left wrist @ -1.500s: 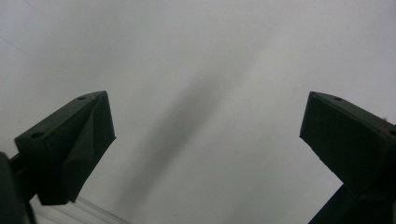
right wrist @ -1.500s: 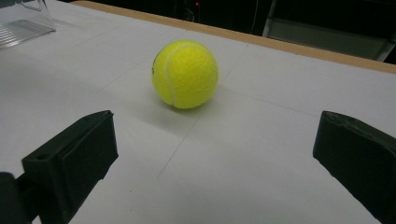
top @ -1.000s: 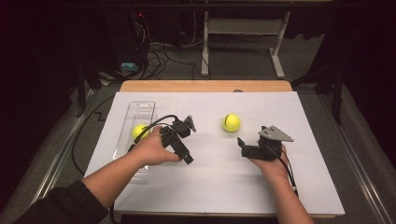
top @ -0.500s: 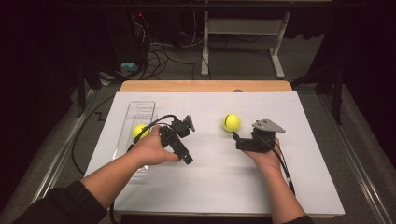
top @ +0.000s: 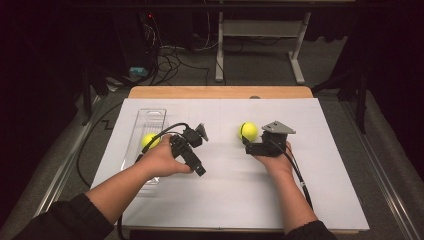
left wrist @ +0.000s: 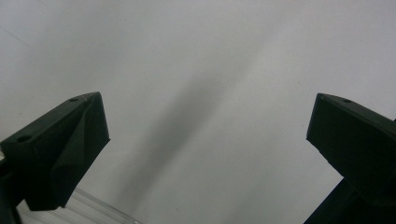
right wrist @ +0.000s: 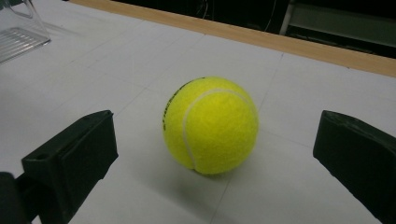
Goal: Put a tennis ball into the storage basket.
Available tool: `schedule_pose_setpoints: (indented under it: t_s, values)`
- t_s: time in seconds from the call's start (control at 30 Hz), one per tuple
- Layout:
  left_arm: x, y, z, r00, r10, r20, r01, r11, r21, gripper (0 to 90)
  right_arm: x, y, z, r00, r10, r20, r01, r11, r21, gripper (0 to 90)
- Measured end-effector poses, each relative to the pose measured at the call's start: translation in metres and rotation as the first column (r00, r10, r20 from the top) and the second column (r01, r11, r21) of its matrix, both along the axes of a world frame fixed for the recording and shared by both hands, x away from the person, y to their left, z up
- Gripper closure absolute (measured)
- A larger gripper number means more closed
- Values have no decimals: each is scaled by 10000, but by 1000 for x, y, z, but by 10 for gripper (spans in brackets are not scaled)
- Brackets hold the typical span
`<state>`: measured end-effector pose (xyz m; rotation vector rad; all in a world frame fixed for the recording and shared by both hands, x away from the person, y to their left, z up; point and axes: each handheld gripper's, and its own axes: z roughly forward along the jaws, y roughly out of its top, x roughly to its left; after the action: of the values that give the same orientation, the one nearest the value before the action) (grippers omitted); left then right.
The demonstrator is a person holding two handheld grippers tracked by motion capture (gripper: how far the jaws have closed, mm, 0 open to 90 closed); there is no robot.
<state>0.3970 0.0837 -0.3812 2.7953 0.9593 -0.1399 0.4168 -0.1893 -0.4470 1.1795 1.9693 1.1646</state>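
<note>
Reaching toward the tennis ball [top: 248, 131] on the white table cover [top: 325, 170], the right gripper [top: 248, 148] sits just beside it with its jaws spread wide. In the right gripper view the ball [right wrist: 210, 125] rests on the cover ahead of the two black jaws, between their lines but touched by neither. A second tennis ball [top: 148, 140] lies in the clear plastic tray [top: 150, 117] at the left side of the cover, partly hidden behind the left hand [top: 162, 159]. The left gripper [top: 199, 134] is near that tray, pointing away from it toward the middle of the table; its jaws have just been opening and now stand wide apart with nothing between them, only bare white cover [left wrist: 210, 70] beyond.
</note>
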Motion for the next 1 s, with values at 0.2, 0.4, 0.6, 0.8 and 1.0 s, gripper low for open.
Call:
schedule_pose_setpoints:
  t_s: [0.2, 0.4, 0.6, 0.8, 1.0]
  values:
    - [0, 0, 0, 10000, -12, -7, 12, 10000, 33, 0, 8, 5, -4, 9999, -6, -158, 5, 10000, -42, 0]
    - [-1, -2, -1, 9999, -89, -57, 89, 9999, 53, 0, 17, 6, -11, 9988, -139, -479, 138, 9999, -21, 8]
    - [-1, -2, -2, 10000, -92, -28, 92, 10000, 23, 0, 24, 9, -16, 9969, -124, -778, 124, 9999, -10, 38]
    - [-1, -3, -2, 9999, -139, -70, 139, 9999, 29, 0, 30, 12, -17, 9950, -68, -1001, 62, 10000, -62, 97]
    - [-1, -2, -2, 9998, -154, -87, 155, 9999, 18, 0, 33, 12, -20, 9930, 24, -1178, -35, 10000, -87, 143]
